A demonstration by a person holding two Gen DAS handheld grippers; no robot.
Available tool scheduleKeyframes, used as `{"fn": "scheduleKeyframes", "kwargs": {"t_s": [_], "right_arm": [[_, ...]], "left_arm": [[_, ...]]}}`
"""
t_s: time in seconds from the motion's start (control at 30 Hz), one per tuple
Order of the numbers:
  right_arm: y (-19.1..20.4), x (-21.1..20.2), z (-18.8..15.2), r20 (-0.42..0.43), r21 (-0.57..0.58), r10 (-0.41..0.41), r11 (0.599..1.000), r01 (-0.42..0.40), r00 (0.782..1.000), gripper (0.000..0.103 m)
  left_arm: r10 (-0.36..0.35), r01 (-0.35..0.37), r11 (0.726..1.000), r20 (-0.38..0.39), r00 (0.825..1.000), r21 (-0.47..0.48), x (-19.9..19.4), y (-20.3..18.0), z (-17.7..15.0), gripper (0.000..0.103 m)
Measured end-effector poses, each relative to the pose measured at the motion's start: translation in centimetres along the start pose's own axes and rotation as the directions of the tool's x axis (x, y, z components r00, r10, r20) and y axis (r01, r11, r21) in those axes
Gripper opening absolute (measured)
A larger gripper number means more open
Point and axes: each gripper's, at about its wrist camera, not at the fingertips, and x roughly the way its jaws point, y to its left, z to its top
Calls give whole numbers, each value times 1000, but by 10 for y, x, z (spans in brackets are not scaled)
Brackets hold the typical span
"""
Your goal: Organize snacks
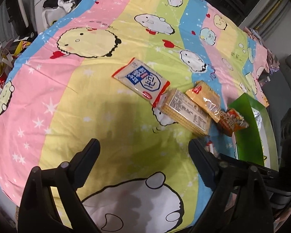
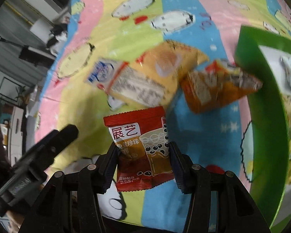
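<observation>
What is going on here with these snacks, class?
A person with a claw in each hand is sorting snacks on a cartoon-print bedsheet. The right claw grips a small red bubble-tea packet, near the green-rimmed container. The left claw hangs open and empty. A white-and-blue packet, cracker packs and an orange packet remain on the sheet.

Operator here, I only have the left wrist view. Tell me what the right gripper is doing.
Observer: The right gripper is shut on a red bubble tea packet, held above the bedsheet.
Operator: Report what is inside the green box; I only see its rim.
Observer: The green box already holds wrapped snacks, one a silver packet.
Operator: Say where my left gripper sits relative to the right one.
Observer: In the right wrist view the left gripper's finger shows to the left of the red packet, nothing between its jaws.
</observation>
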Motion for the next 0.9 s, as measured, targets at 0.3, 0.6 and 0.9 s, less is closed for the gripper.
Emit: {"fn": "scheduleKeyframes", "kwargs": {"t_s": [0.3, 0.6, 0.9], "right_arm": [[-22, -31, -5, 100, 78, 75, 993, -83, 992, 57], [-31, -16, -7, 81, 112, 197, 972, -205, 977, 57], [-30, 14, -11, 10, 119, 223, 968, -222, 975, 57]], "left_arm": [[-74, 75, 997, -43, 996, 22, 3, -17, -10, 79], [-155, 172, 979, -151, 976, 109, 24, -58, -31, 64], [-158, 186, 973, -198, 967, 137, 42, -73, -40, 45]]}}
